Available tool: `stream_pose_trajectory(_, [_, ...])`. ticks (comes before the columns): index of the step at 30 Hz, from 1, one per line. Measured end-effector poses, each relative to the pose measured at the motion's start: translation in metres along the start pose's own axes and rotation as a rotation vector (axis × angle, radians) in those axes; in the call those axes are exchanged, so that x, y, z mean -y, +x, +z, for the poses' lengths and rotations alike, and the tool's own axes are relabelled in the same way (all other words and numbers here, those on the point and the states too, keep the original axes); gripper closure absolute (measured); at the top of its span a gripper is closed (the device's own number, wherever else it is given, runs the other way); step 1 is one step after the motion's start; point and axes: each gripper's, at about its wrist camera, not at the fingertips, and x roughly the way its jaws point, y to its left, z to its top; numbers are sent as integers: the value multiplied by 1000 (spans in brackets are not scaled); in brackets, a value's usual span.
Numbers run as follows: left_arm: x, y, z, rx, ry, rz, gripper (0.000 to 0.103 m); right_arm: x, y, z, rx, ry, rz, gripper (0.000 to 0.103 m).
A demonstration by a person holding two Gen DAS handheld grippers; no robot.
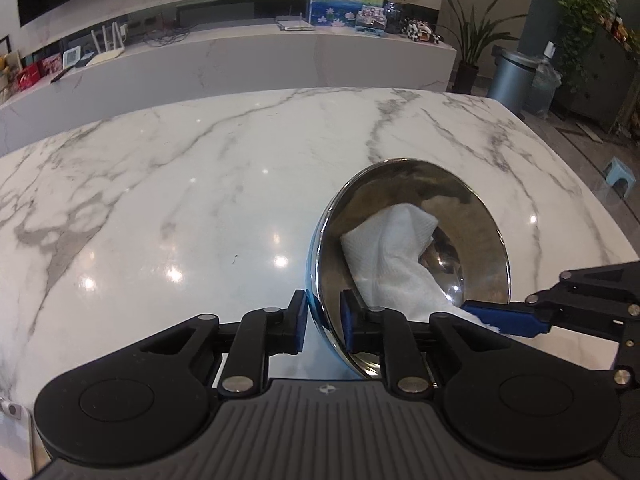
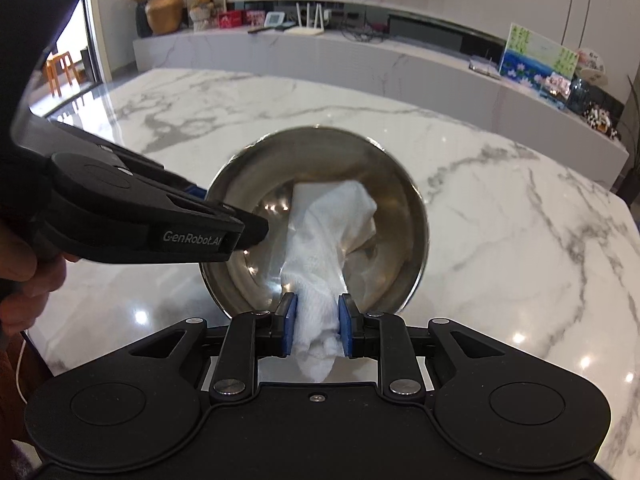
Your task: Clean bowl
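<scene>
A shiny steel bowl (image 1: 476,224) stands tilted on the white marble table (image 1: 180,208), with its inside turned toward me. My left gripper (image 1: 323,324) is shut on its near rim, one blue pad outside and one inside. A white cloth (image 1: 394,252) lies across the bowl's inside. My right gripper (image 1: 486,315) reaches in from the right. In the right wrist view the right gripper (image 2: 318,326) is shut on the bunched end of the cloth (image 2: 334,220), and the rest drapes into the bowl (image 2: 396,216). The left gripper (image 2: 236,220) holds the bowl's left rim there.
The table's far edge (image 1: 360,92) and rounded right corner (image 1: 560,148) drop to a tiled floor with a small blue stool (image 1: 618,172). Behind stands a long marble sideboard (image 1: 248,60) with routers, a picture and plants. A person's hand (image 2: 28,280) grips the left handle.
</scene>
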Motion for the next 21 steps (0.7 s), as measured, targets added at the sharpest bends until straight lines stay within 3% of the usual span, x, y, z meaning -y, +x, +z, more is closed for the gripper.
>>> stream_pose_trajectory(9, [6, -1, -3, -4, 47, 9, 91, -15, 2, -2, 20, -101, -23, 82])
stream_pose_trajectory(21, [4, -1, -4, -19, 38, -10, 92, -12, 5, -3, 39, -71, 12, 82])
